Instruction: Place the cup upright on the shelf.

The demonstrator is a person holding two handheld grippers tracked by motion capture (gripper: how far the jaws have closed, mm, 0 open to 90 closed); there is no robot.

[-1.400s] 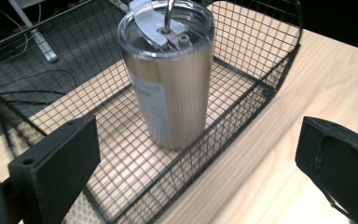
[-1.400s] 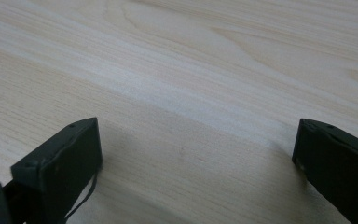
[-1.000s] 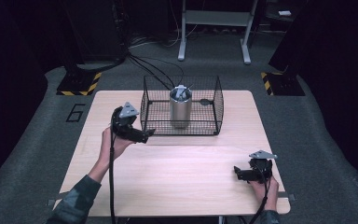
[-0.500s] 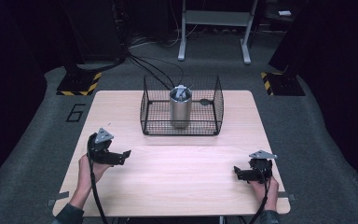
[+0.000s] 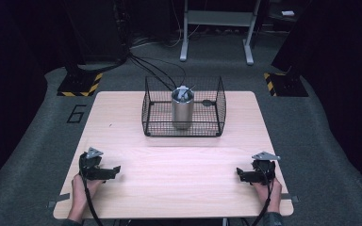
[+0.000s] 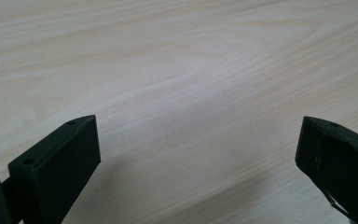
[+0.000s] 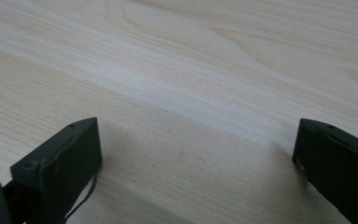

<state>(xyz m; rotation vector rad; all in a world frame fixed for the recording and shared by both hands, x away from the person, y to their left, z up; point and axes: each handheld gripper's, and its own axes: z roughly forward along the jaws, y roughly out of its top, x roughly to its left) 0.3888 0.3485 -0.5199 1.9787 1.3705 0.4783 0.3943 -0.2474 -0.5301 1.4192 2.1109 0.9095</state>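
The left gripper (image 5: 115,169) is held low at the near left corner of the table (image 5: 179,188), and the right gripper (image 5: 239,173) at the near right corner. In each gripper view the two jaws are seen spread wide, with bare wood grain between them; nothing is gripped. Both grippers are pointed inward, toward each other, along the near edge.

The cup (image 5: 182,109), a grey metal cylinder, is seen upright inside the basket (image 5: 156,128), a black wire cage set at the middle of the far edge. Something pale is seen in the cup's mouth; it cannot be identified. A small dark object (image 5: 208,102) is seen on the basket floor just right of the cup.

Both grippers are well apart from the cup, so no work on it is judged to be in hand.

Hazards from this state:
- The basket walls stand about as high as the cup. A level approach would be blocked by the wire; the basket could be pushed off the far edge.
- The cup is tall and narrow. It could be tipped against the wire by an off-centre grip.
- The trailing cables could be snagged on the near edge.
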